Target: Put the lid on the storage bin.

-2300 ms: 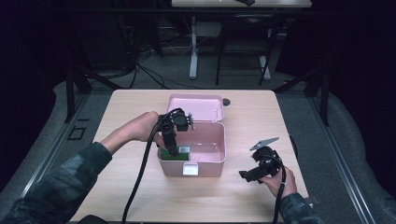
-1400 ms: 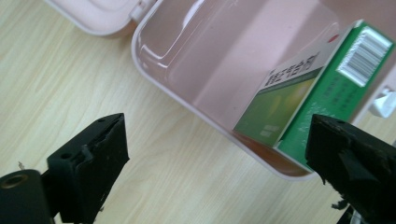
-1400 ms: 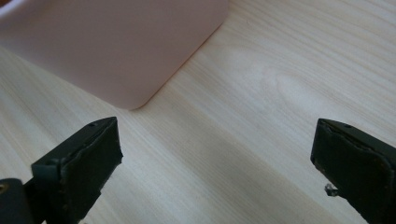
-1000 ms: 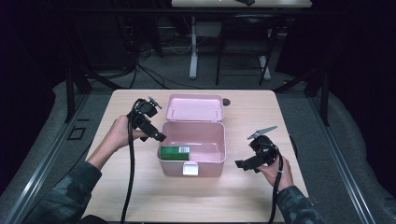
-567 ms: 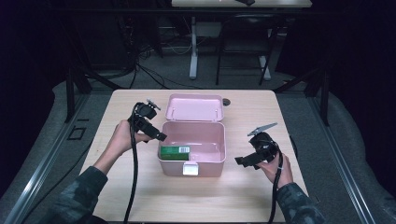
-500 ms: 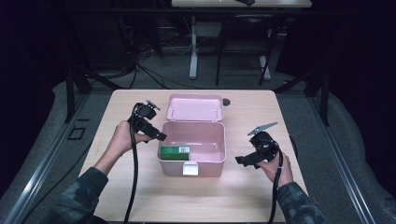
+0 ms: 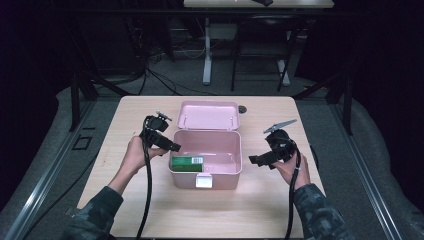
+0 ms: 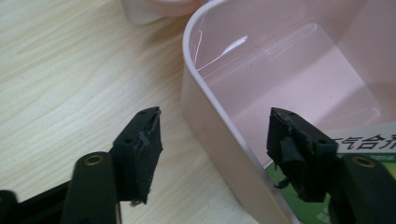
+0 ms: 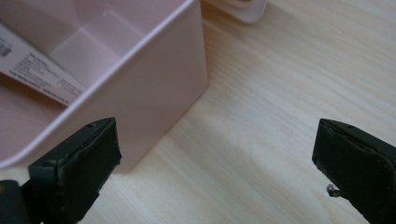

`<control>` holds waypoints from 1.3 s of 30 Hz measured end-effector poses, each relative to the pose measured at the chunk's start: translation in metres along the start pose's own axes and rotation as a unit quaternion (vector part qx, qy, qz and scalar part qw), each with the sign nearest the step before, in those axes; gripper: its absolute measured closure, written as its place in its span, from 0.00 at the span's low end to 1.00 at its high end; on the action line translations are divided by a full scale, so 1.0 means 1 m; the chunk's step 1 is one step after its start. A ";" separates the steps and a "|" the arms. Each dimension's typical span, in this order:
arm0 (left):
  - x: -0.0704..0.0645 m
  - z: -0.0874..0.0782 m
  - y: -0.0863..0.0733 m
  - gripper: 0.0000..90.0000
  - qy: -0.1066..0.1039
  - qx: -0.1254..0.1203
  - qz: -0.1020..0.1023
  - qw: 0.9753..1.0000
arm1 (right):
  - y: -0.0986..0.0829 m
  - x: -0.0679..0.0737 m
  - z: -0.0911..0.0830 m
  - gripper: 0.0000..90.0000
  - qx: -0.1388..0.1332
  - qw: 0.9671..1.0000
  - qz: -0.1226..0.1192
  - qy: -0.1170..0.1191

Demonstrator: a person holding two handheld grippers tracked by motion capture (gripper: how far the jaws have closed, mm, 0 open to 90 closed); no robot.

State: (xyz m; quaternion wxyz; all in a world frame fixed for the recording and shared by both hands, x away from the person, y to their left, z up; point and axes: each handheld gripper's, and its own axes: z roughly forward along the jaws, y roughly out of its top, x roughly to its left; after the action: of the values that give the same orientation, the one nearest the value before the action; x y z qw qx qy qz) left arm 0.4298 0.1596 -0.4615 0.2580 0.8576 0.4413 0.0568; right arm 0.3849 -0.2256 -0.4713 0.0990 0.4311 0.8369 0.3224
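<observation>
Pink box (image 7: 205, 157) open at tabletop (image 7: 250, 210) centre, lid (image 7: 208, 115) just behind, green packet (image 7: 186, 161) inside at near-left corner. Left tool (image 7: 172, 146) spread wide, empty, astride box's left wall. Right tool (image 7: 256, 160) agape, empty, just right of box.

I am working in a recording lab or studio rather than a home. My light wooden bench (image 7: 150, 200) is standing alone on grey carpet (image 7: 350, 165), with black curtains hanging around it and darkening the surroundings. Metal rails (image 7: 45, 185) are running along the floor beside the bench, loose cables (image 7: 165, 82) are lying on the carpet behind it, and a second desk on a white leg (image 7: 206, 55) is standing at the back.
</observation>
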 end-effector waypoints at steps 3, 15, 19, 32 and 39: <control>0.001 0.004 -0.004 0.49 -0.005 -0.003 -0.006 1.000 | 0.010 -0.002 -0.001 0.03 -0.009 1.000 0.001 -0.002; -0.007 0.012 -0.015 0.67 -0.015 -0.018 0.000 1.000 | 0.056 -0.013 0.007 0.07 -0.029 1.000 0.011 0.001; -0.008 0.010 -0.015 0.68 -0.011 -0.023 -0.001 1.000 | 0.072 -0.018 0.016 0.17 -0.031 0.999 0.016 0.001; -0.007 0.010 -0.015 0.68 -0.011 -0.029 -0.005 1.000 | 0.120 -0.038 0.068 0.54 -0.019 0.998 0.058 -0.025; -0.006 0.010 -0.015 0.68 -0.017 -0.028 -0.009 0.999 | 0.130 -0.054 0.093 0.66 -0.018 0.992 0.118 -0.026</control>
State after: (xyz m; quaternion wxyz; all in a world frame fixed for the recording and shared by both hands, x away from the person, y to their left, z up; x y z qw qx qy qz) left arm 0.4185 0.1587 -0.4765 0.2900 0.8466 0.4432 0.0527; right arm 0.5443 -0.1713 -0.4680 0.0902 0.5335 0.7712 0.3355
